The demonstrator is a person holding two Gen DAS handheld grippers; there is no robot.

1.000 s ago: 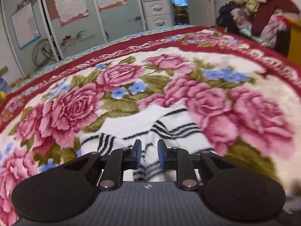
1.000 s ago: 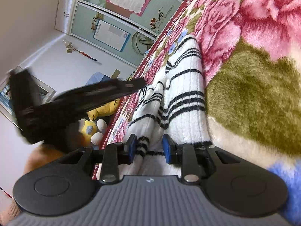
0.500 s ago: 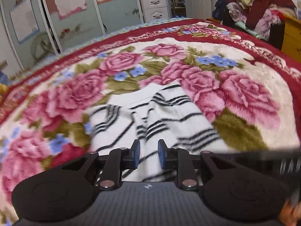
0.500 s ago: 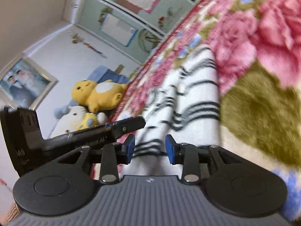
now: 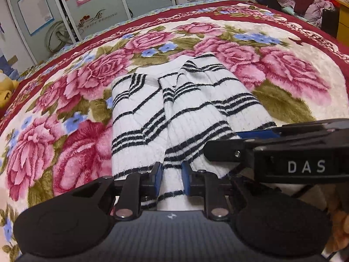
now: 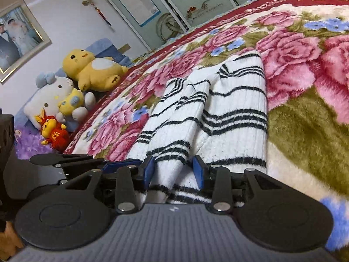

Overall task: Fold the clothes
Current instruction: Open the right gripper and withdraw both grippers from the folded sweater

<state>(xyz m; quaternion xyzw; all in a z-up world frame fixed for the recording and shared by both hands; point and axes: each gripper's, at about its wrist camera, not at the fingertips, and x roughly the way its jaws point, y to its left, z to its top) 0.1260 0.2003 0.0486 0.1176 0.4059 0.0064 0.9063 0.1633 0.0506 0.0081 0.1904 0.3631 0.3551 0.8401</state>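
A white sweater (image 5: 185, 113) with black stripes lies folded lengthwise on a rose-patterned blanket (image 5: 283, 69), filling the centre of both wrist views. At the bottom centre of the left view, the left gripper (image 5: 171, 180) has its blue pads narrowly parted around a raised fold at the sweater's near edge; whether they pinch it cannot be told. The right gripper (image 6: 173, 171), bottom centre of its own view, stands somewhat wider, a ridge of the knit rising between its jaws. It enters the left view from the right edge, just beside the hem. Plush toys (image 6: 72, 91) sit at the blanket's far side, upper left
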